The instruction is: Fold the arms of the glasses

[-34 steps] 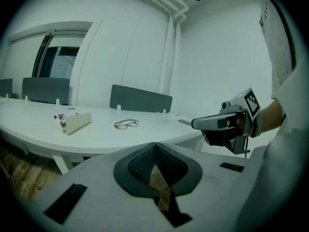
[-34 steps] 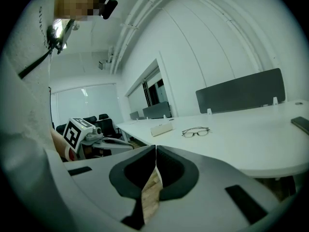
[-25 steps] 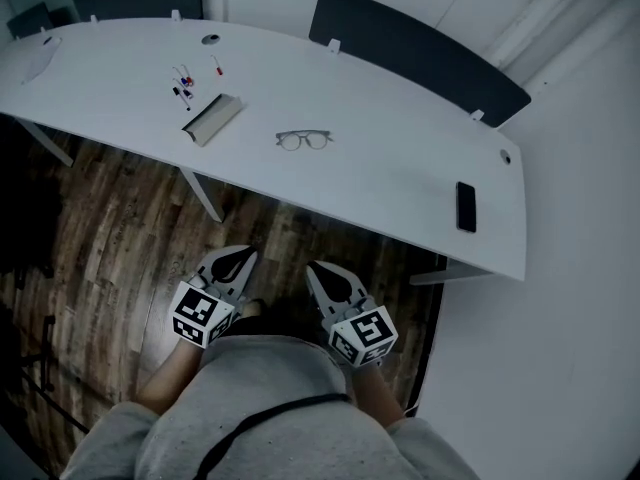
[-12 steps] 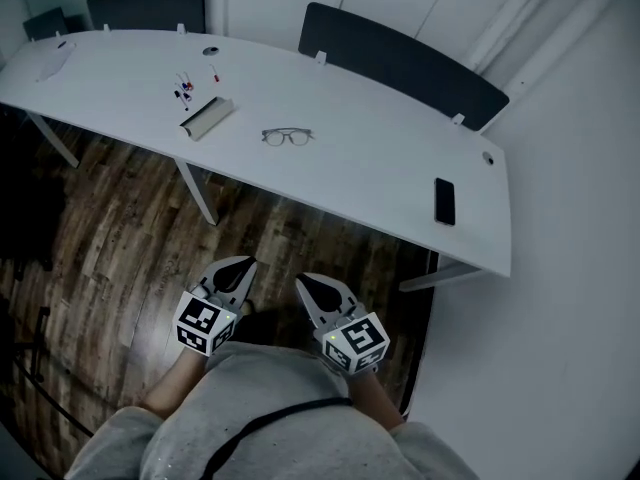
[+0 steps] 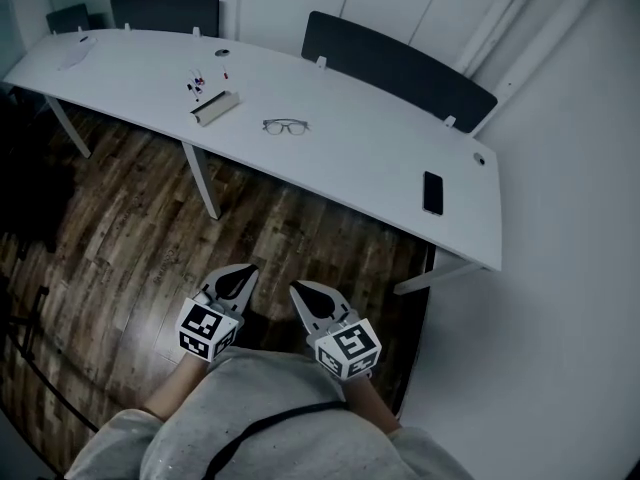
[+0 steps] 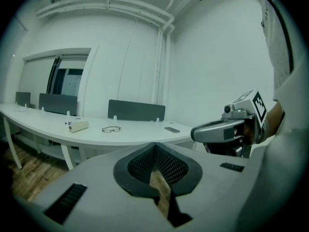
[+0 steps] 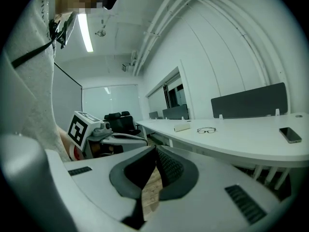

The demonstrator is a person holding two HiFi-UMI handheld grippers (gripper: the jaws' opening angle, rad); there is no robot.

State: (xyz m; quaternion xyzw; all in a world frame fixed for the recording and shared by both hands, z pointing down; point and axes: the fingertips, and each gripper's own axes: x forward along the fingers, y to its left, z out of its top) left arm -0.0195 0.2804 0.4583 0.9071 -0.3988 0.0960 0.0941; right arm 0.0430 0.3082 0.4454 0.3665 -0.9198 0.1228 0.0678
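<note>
Where the glasses [image 5: 285, 126] lie: flat on the white table [image 5: 380, 158], about mid-length, nearer the front edge than the back; whether the arms are open or folded is too small to tell.
Left gripper [image 5: 243, 268]: jaws closed tip to tip, nothing between them; held low in front of the person, over the wood floor [image 5: 130, 228], well apart from the table.
Right gripper [image 5: 298, 287]: jaws closed, nothing held; just beside the left gripper, also over the floor.
Marker cubes: one on each gripper, left [image 5: 208, 330] and right [image 5: 348, 348]; each face carries a black-and-white square code pattern.
Phone [image 5: 432, 192]: dark, flat, near the table's right end, well apart from the glasses.
Box [image 5: 215, 108]: pale, oblong, to the left of the glasses; any print too small to read.
Pens [image 5: 195, 83]: small cluster just beyond the box.
Panel [image 5: 400, 68]: dark, along the table's far edge.
Person: grey top [image 5: 250, 418], dark strap across it.
</note>
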